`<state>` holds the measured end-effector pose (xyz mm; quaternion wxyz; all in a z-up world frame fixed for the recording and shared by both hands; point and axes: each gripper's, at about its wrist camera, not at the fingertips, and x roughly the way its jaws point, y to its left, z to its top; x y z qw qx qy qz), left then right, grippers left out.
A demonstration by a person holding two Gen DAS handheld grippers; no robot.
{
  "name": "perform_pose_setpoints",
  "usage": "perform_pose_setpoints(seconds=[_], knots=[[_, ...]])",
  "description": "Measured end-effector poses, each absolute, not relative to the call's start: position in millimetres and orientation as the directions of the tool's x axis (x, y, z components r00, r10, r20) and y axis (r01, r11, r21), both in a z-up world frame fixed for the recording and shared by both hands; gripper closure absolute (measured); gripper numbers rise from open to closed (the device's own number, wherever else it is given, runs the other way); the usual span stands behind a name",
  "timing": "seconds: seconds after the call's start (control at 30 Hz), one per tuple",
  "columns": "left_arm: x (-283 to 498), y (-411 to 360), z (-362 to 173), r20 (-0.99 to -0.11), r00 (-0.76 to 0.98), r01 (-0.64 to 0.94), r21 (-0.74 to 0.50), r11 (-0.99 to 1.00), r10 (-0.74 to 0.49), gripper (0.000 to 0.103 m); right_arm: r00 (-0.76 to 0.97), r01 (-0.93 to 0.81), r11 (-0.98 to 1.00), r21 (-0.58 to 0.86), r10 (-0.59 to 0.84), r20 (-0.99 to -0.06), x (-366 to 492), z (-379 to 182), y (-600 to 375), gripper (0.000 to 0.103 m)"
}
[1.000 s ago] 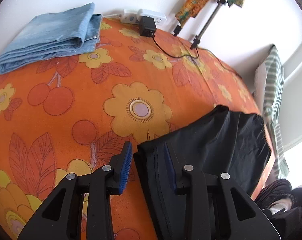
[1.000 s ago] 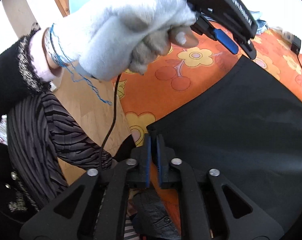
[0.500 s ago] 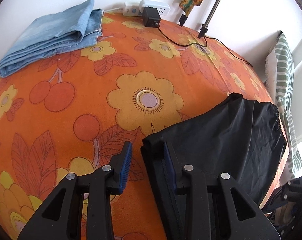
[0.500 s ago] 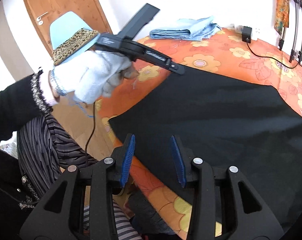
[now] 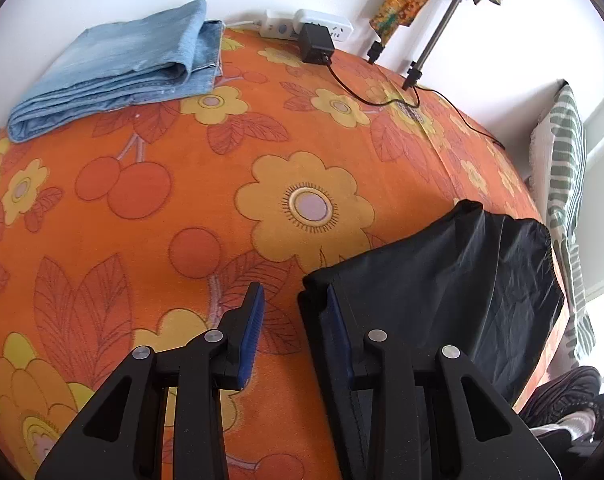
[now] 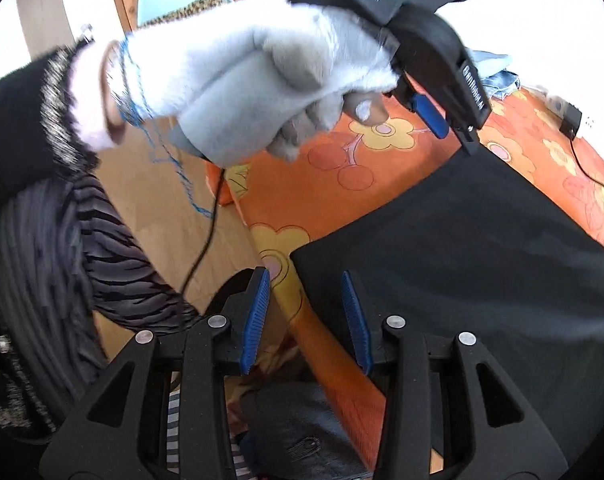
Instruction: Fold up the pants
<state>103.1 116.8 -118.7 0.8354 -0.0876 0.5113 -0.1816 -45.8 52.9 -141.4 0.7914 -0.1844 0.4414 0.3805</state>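
- The left gripper (image 5: 294, 320) is being kept partly open; the black pants (image 5: 441, 292) edge is lying between its fingers, not pinched.
- The right gripper (image 6: 303, 316) is being held partly open over the pants corner at 12 o'clock, gripping nothing.

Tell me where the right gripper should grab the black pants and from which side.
Grip the near corner of the black pants, by the bed's edge. It lies flat on the orange bedspread, just ahead of the open right gripper. Probably come in low from the bed's edge so one finger slides under the hem.
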Motion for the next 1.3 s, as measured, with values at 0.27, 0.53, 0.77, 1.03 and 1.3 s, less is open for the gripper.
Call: perform_pose_setpoints(seconds=[0.27, 0.53, 0.77, 1.03, 1.3], knots=[[104, 130, -110, -0.797, 0.427, 0.194, -0.380, 0.904, -0.427, 0.073, 0.399, -0.749, 0.658, -0.080, 0.351, -0.847, -42, -153, 70, 0.065], [104, 133, -113, -0.789, 0.412, 0.173, -0.423, 0.890, -0.455, 0.073, 0.425, -0.664, 0.748, -0.012, 0.364, -0.829, -23, -142, 49, 0.096], [108, 130, -120, -0.774, 0.368, 0.120, -0.511, 0.851, -0.516, 0.073, 0.486, -0.554, 0.831, 0.039, 0.362, -0.795, -15, -121, 9, 0.096], [110, 113, -125, -0.794, 0.320, 0.113, -0.509, 0.853, -0.516, 0.062, 0.528, -0.483, 0.873, 0.062, 0.346, -0.775, -18, -106, -22, 0.096], [112, 105, -130, -0.786, 0.288, 0.098, -0.544, 0.833, -0.547, 0.061, 0.513, -0.491, 0.866, 0.095, 0.376, -0.772, -25, -104, -23, 0.096]])
